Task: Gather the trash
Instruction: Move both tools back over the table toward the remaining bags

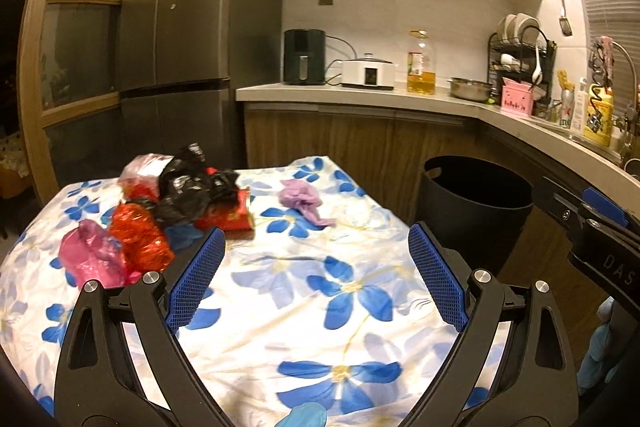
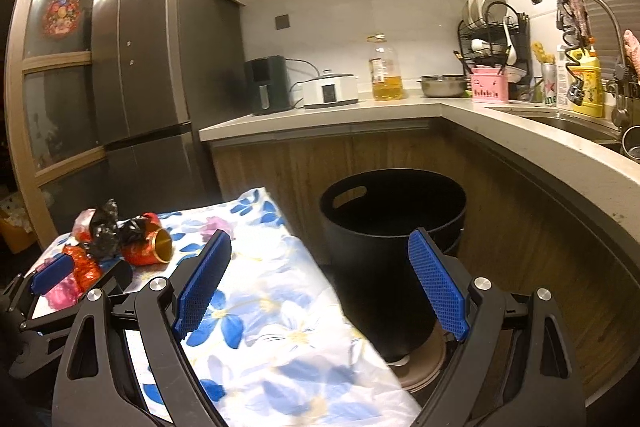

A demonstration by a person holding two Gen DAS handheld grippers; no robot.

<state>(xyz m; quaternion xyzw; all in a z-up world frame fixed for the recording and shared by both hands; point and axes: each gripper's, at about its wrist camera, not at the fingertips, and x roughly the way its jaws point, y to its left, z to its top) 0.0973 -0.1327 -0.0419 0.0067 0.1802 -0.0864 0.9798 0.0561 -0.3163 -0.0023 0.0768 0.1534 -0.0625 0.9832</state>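
Blue mesh pads line both grippers. Left gripper (image 1: 316,239): jaws spread wide, nothing between them, hovering over the flowered cloth (image 1: 320,307) that covers the table. Right gripper (image 2: 320,247): jaws likewise wide apart and empty — its left finger over the cloth's right edge, its right finger over the black bin (image 2: 394,227).

Trash lies in a cluster at the table's far left corner, ahead and left of the left gripper. Nearest: pink plastic bag (image 1: 90,253), touching a red foil wrapper (image 1: 140,239). Behind these: crumpled black bag (image 1: 188,191) draped over a red can (image 1: 234,211) — the can lies on its side, gold inside showing in the right wrist view. Farthest in the pile: pale pink bag (image 1: 142,169). Purple scrap (image 1: 302,199) sits apart, right of the pile, on bare cloth.

Bin stands on the floor just beside the table's right side, appears empty. Beyond: countertop (image 2: 320,115), grey fridge (image 1: 180,27).
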